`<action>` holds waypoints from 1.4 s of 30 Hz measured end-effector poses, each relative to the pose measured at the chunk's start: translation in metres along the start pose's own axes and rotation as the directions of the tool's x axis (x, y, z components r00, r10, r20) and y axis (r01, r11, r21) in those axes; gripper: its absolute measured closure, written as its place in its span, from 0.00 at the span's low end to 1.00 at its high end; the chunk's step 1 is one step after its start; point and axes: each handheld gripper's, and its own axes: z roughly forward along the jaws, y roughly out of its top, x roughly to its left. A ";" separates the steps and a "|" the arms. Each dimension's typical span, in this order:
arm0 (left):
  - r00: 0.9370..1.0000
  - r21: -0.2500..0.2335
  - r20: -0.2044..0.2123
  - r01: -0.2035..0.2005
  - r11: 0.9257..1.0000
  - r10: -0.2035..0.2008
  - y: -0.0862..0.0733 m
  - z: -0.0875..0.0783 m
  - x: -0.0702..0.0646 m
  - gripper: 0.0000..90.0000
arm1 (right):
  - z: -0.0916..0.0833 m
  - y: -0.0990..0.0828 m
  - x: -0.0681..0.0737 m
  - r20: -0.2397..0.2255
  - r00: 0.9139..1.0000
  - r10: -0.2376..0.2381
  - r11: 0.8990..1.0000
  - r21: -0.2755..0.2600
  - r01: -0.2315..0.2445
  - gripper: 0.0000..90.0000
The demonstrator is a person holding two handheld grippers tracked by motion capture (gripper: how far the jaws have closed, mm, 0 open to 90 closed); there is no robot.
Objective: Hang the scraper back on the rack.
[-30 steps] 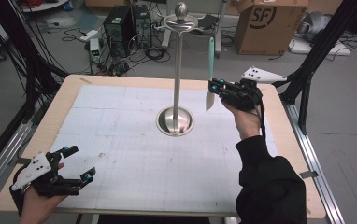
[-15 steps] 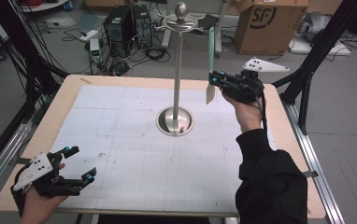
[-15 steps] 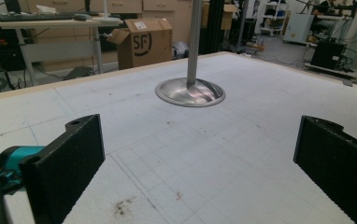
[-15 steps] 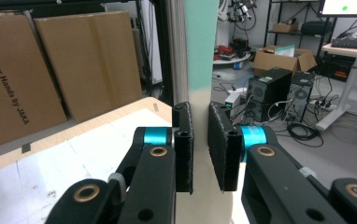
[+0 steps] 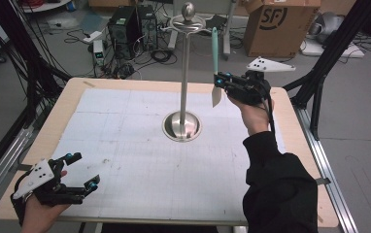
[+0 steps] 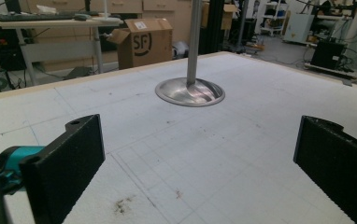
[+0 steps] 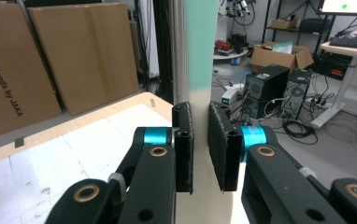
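Right gripper [image 5: 221, 83] clamps spatula [image 5: 215, 57]; left gripper [image 5: 83, 171] jaws apart over gridded table [image 5: 125, 126]; boxes behind.

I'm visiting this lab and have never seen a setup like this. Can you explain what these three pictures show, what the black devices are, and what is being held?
A person holds a hand-operated gripper in each hand; there is no robot arm. The high view looks down on a table covered by a white gridded mat. On it stands a metal stand: a round base, a tall pole, hooks on top. The right gripper is shut on a spatula with a mint-green handle and cream blade, held upright near the stand's top. The left gripper sits open near the table's front corner. The other two pictures come from cameras riding on the grippers: the left gripper view looks between its spread black fingers toward the stand's base; the right gripper view shows its fingers clamped on the spatula.
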 end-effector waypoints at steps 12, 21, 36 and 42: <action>1.000 0.010 -0.006 -0.015 1.000 0.015 0.000 0.000 -0.001 0.03 | 0.002 -0.001 -0.001 0.001 1.000 0.003 1.000 0.008 -0.003 0.90; 1.000 0.013 -0.006 -0.015 1.000 0.015 -0.001 0.000 -0.001 0.03 | 0.004 -0.001 -0.001 0.001 1.000 0.002 1.000 0.014 -0.002 0.90; 1.000 0.016 -0.015 -0.008 1.000 0.008 -0.001 0.000 0.001 0.03 | 0.012 -0.003 0.002 -0.012 1.000 -0.004 1.000 0.025 0.004 0.90; 1.000 0.015 -0.017 -0.006 1.000 0.006 -0.001 -0.001 0.001 0.03 | 0.016 -0.004 0.004 -0.021 1.000 0.001 1.000 0.027 -0.001 0.90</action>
